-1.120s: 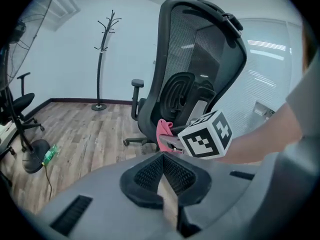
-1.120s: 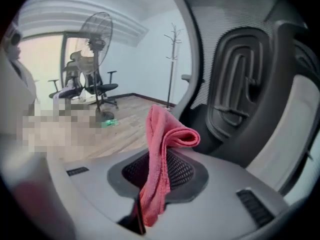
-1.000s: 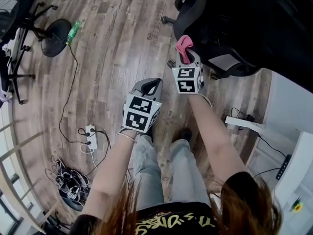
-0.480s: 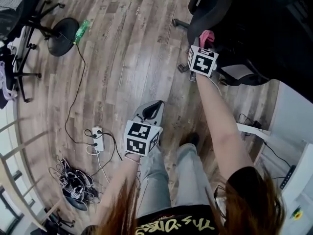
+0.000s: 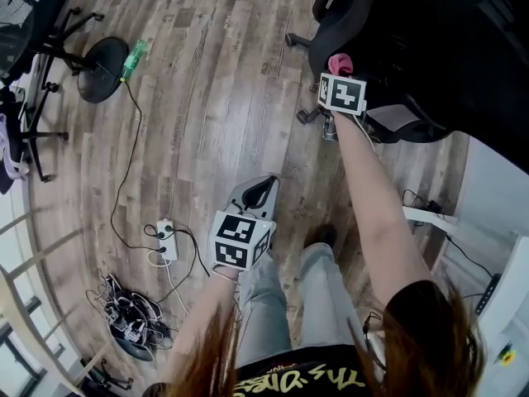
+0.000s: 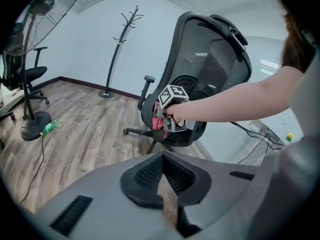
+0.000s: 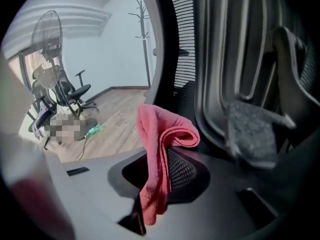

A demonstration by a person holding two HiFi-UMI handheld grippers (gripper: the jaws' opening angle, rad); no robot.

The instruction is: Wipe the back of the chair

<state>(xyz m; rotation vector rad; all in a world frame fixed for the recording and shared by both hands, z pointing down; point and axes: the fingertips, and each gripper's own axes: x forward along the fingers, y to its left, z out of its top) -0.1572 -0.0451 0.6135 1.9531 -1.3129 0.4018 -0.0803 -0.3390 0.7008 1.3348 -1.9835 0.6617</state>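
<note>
A black mesh office chair (image 5: 388, 31) stands at the top right of the head view; its back (image 6: 215, 49) fills the middle of the left gripper view. My right gripper (image 5: 337, 69) is shut on a folded pink cloth (image 5: 340, 62) and holds it against the lower chair back. In the right gripper view the pink cloth (image 7: 159, 149) hangs out of the jaws, close to the chair's frame (image 7: 240, 59). My left gripper (image 5: 258, 190) hangs low over the floor, shut and holding nothing, well apart from the chair.
A fan's round base (image 5: 103, 66) and a green bottle (image 5: 131, 55) lie at the upper left. A power strip (image 5: 165, 242) and a cable bundle (image 5: 128, 317) sit on the wooden floor at the left. Another chair (image 5: 33, 23) and a coat stand (image 6: 117, 49) are farther off.
My right gripper has carried the pink cloth up and right, onto the chair back. The left gripper has dropped lower, toward the person's legs.
</note>
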